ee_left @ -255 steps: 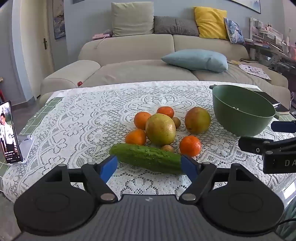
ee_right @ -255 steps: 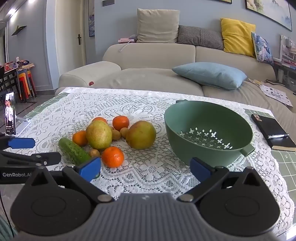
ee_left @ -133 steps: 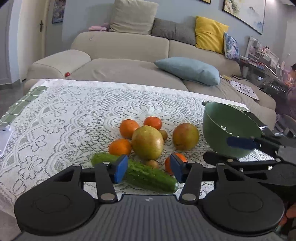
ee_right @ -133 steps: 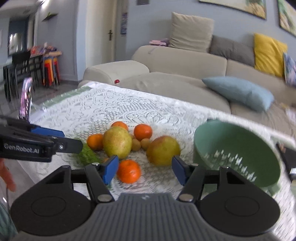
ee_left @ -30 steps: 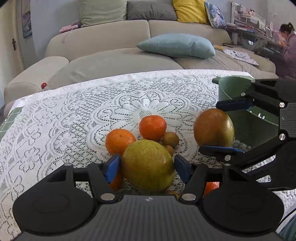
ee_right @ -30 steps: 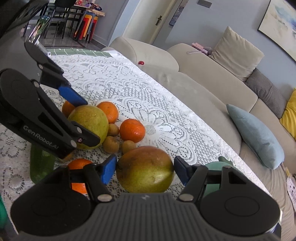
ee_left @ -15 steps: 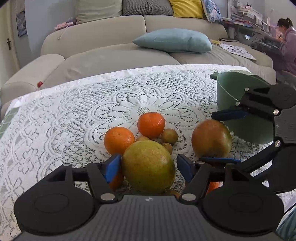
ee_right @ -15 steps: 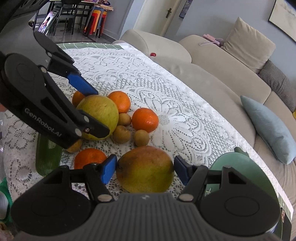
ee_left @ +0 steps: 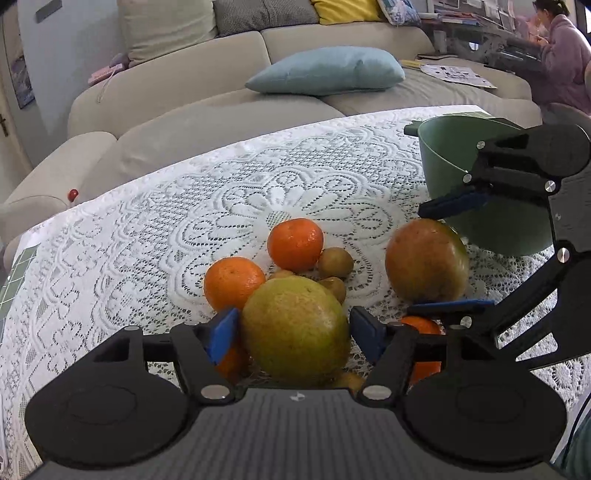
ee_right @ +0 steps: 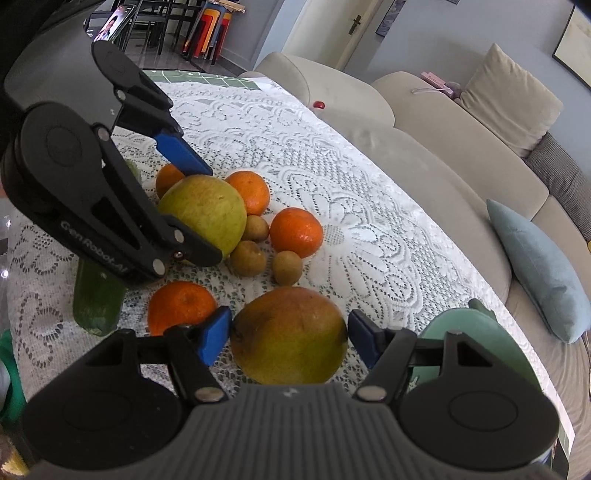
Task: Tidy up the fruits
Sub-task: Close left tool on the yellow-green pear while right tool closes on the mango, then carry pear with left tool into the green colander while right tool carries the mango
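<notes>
A big yellow-green fruit (ee_left: 295, 332) sits in the pile on the lace cloth. My left gripper (ee_left: 294, 328) is around it, jaws closing, both blue pads against its sides. My right gripper (ee_right: 286, 332) is shut on a reddish-green fruit (ee_right: 291, 336) that rests on the cloth beside the pile. In the left wrist view the right gripper (ee_left: 417, 260) clamps this reddish-green fruit (ee_left: 424, 262) from above and below. Oranges (ee_left: 295, 243), small brown fruits (ee_left: 334, 262) and a cucumber (ee_right: 98, 299) lie around them. The green colander (ee_left: 443, 147) stands at the right, partly hidden.
The left gripper (ee_right: 210, 216) crosses the right wrist view over the pile. An orange (ee_right: 181, 304) lies just left of my right pad. A sofa with a blue cushion (ee_left: 325, 72) is behind the table. A person (ee_left: 561, 55) sits far right. A phone (ee_right: 110, 26) stands far left.
Seconds ago both grippers hung back from the pile with nothing between their jaws; now each is around a big fruit. In the last second the left jaws widened slightly, then narrowed again.
</notes>
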